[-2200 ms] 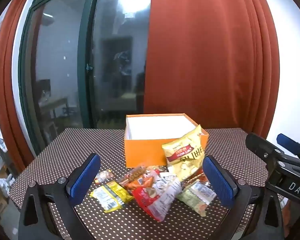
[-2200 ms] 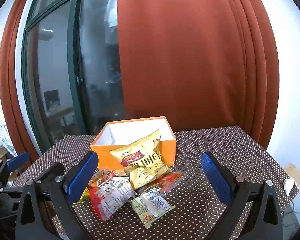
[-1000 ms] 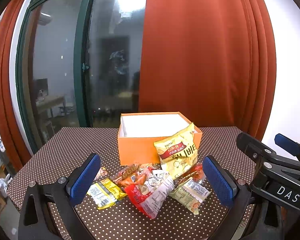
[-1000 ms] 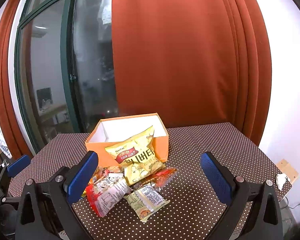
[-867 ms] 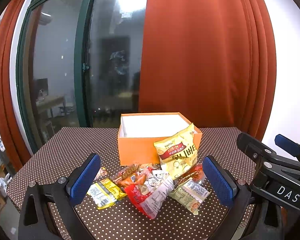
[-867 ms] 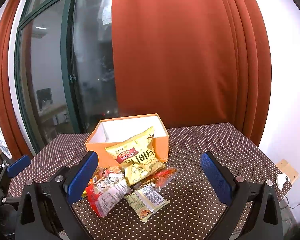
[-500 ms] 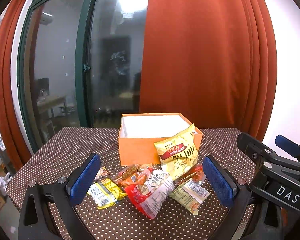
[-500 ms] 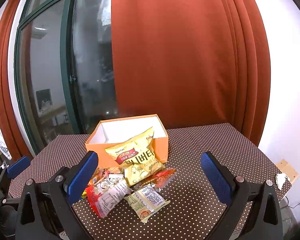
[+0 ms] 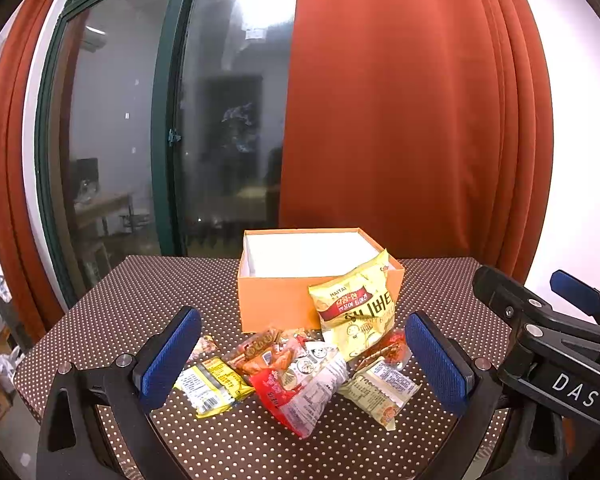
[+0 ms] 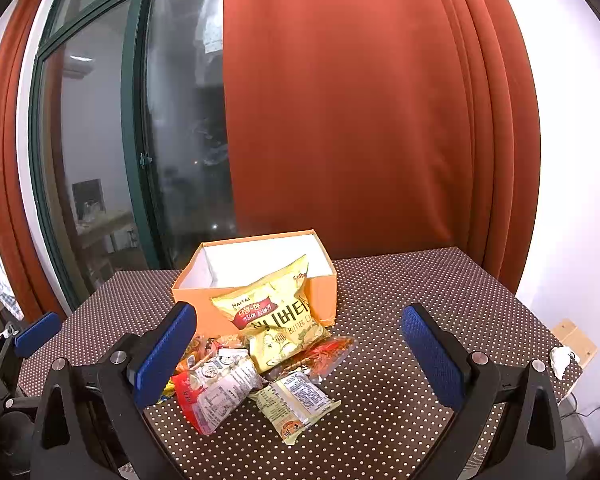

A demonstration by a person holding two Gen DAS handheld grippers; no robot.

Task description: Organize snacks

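Table [image 9: 140,292] covered in brown cloth with white dots. Far centre: open orange box [image 9: 276,300], white inside, standing on the cloth. A yellow chip bag [image 9: 354,312] leans against the box's near wall, right of centre. Near the box, a cluster of small packets: yellow packet [image 9: 212,384] at left, red-and-white packet [image 9: 304,388] in the middle, pale yellow packet [image 9: 380,388] at right.

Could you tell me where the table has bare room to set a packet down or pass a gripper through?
The dotted tablecloth is bare right of the orange box, out to the table's edge, and also left of the box. In front of the box it is crowded: the yellow chip bag leans there over a pile of small packets.
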